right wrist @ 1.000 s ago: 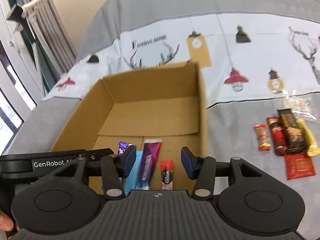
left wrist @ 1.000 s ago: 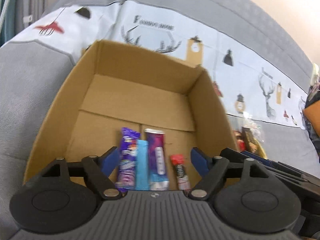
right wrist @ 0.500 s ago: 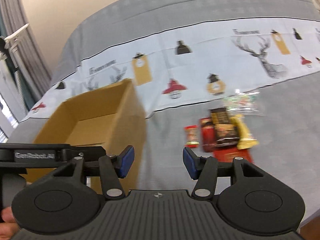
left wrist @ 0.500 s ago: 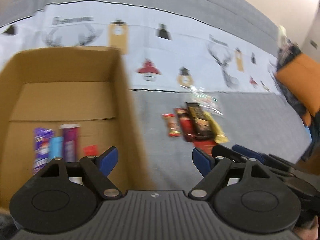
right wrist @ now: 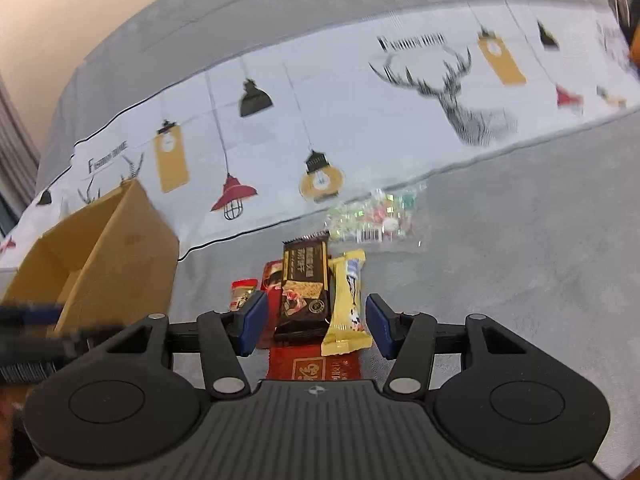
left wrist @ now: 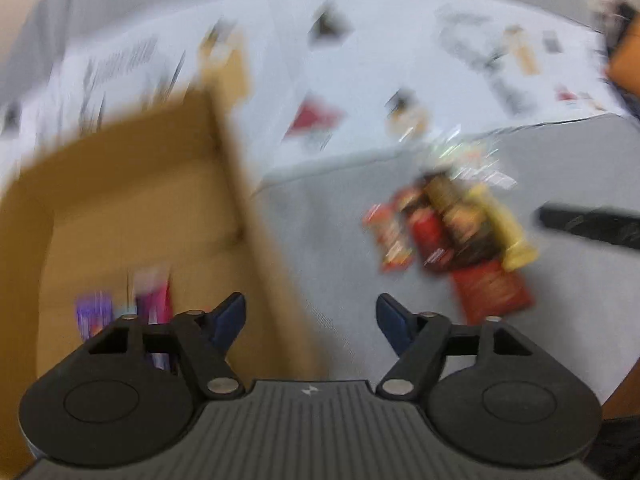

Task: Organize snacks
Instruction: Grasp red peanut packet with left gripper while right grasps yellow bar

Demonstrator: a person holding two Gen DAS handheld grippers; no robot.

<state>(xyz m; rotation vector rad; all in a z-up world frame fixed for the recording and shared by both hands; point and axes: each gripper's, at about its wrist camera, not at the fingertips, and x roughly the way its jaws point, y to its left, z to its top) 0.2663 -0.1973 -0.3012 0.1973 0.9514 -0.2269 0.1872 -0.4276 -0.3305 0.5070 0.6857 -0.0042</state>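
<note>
Both views swing from the cardboard box [right wrist: 100, 256] to the snack pile [right wrist: 308, 292]; right gripper [right wrist: 312, 322] spread and empty, left gripper [left wrist: 310, 320] empty, closing; overlapping wrappers risk a double grab.

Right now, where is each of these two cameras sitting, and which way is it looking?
Left wrist view: sits on the left claw, looking down at the cardboard box edge and grey cover; its own closing fingers show, nothing between them.
Right wrist view: sits on the right claw, looking down at the snack pile; its fingers show, open above the pile.
Both views share the box, the snack pile and the patterned bedsheet.
</note>
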